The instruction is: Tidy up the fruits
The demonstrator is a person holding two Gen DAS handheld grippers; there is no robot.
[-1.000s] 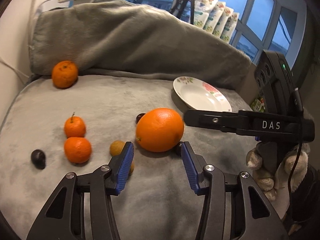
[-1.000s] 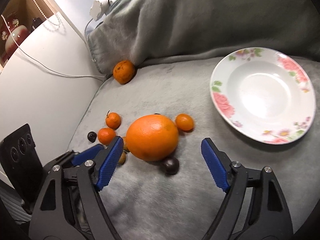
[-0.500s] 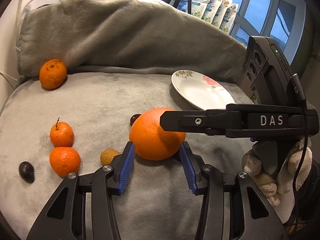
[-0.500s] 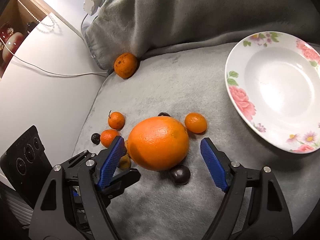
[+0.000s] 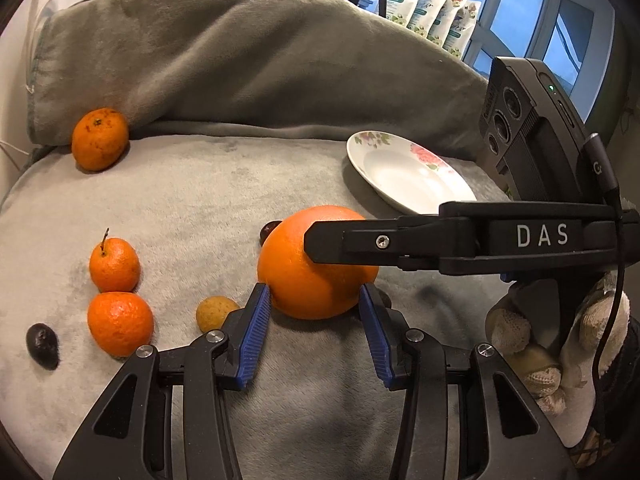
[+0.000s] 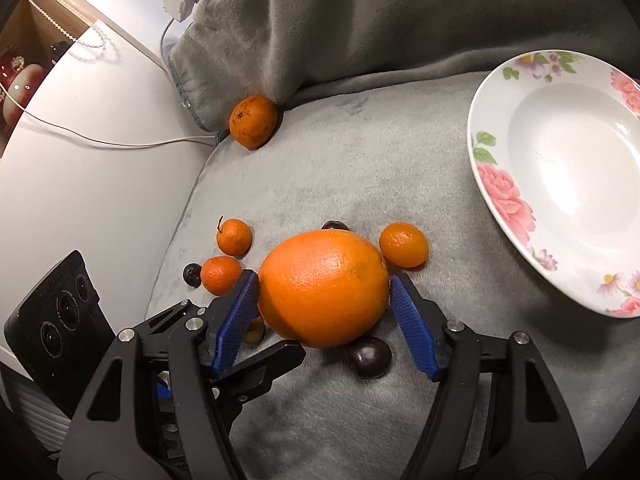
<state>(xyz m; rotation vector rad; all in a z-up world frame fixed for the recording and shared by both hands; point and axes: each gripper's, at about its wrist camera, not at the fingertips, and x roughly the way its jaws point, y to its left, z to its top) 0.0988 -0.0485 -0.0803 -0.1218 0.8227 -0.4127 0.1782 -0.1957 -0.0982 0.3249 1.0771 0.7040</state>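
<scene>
Right wrist view: right gripper (image 6: 324,296) pads flank the big orange (image 6: 324,288) mid-cushion, both touching, pinching it. Left gripper (image 5: 316,312) brackets the same orange; contact unclear. Beyond: small mandarin (image 6: 403,244), then floral plate (image 6: 496,196) toward the cushion's (image 6: 360,160) far right edge.

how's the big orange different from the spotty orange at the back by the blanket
The big orange is clearly larger, with smooth, bright, glossy skin; the spotty orange is smaller, duller and flecked with dark marks. The big orange sits mid-cushion between the blue pads of both the left gripper and right gripper; the spotty orange rests alone against the folded blanket. Both are orange citrus lying on the grey cushion.
</scene>
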